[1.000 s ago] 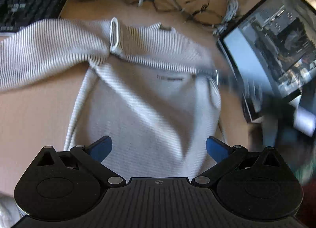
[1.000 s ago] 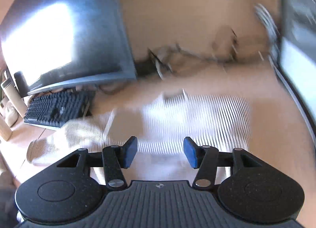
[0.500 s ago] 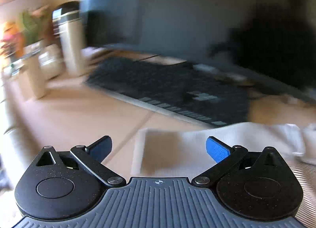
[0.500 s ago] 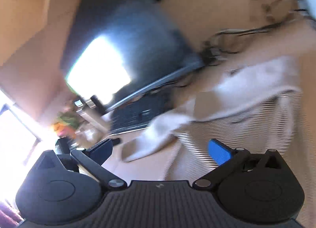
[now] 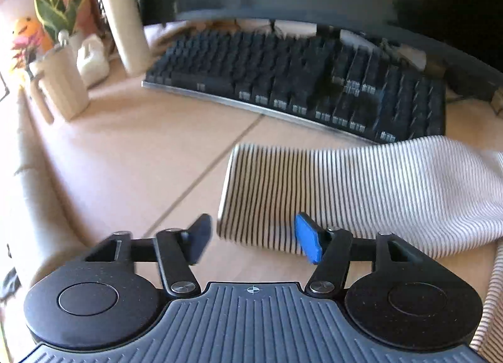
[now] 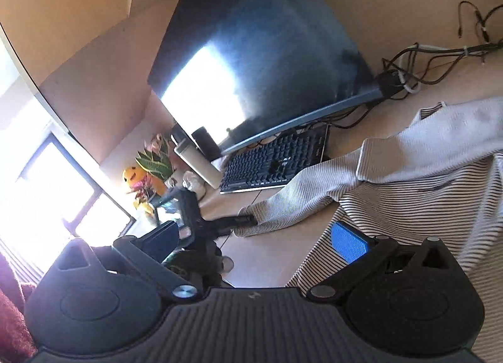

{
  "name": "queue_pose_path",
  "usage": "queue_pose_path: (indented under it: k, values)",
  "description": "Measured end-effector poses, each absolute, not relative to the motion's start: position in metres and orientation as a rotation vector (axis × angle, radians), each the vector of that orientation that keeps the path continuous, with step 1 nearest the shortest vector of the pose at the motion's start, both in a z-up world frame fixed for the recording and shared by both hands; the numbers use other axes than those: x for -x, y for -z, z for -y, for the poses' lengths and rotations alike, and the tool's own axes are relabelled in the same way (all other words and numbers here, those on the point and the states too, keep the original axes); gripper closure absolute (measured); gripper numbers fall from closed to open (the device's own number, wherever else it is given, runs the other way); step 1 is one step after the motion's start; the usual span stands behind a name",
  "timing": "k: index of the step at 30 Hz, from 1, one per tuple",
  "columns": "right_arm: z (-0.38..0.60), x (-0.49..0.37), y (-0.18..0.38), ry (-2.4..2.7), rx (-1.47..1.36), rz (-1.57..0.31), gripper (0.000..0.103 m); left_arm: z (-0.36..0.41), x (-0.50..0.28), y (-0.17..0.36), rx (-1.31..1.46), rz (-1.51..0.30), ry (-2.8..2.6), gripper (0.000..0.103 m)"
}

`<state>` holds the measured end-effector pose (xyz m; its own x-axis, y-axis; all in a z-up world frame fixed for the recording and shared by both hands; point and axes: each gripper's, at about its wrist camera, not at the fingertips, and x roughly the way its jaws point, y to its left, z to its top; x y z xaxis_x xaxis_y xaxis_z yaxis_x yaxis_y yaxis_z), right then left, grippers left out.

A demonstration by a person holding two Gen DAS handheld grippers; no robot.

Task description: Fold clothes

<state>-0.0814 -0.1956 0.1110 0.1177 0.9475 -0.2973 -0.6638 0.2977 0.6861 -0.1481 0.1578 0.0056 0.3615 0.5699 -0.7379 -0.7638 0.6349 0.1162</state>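
Observation:
A white sweater with thin dark stripes lies on the tan desk (image 5: 141, 149). One sleeve (image 5: 345, 180) stretches left, and its cuff (image 5: 248, 193) ends just in front of the keyboard. My left gripper (image 5: 254, 242) is open, its blue pads on either side of the cuff's near corner. In the right wrist view the sweater's body (image 6: 408, 205) spreads at the right, and the left gripper (image 6: 242, 220) sits at the sleeve's end. My right gripper (image 6: 254, 240) is wide open above the body's left edge, holding nothing.
A black keyboard (image 5: 298, 80) sits close behind the cuff, under a large dark monitor (image 6: 267, 48). At the far left stand a cream tumbler (image 5: 125, 20), a ribbed cream vase (image 5: 63, 86) and a plant (image 5: 63, 13). Tangled cables (image 6: 424, 70) lie behind the sweater.
My left gripper has swung from above the sweater's body to the sleeve cuff by the keyboard, and its fingers have drawn closer together. My right gripper has turned left and opened wider.

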Motion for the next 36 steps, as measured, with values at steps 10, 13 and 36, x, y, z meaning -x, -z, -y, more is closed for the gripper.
queue_pose_path:
  k: [10, 13, 36]
  values:
    - [0.262, 0.073, -0.088, -1.226, -0.652, -0.735, 0.0, -0.117, 0.13, -0.071, 0.094, -0.781, -0.897, 0.096]
    - [0.276, 0.07, -0.087, -1.23, -0.68, -0.713, 0.0, -0.095, 0.122, -0.105, 0.042, -0.726, -0.874, 0.096]
    - [0.361, 0.064, -0.068, -1.108, -0.817, -0.676, 0.0, 0.133, 0.022, -0.221, -0.197, -0.445, -0.358, 0.101]
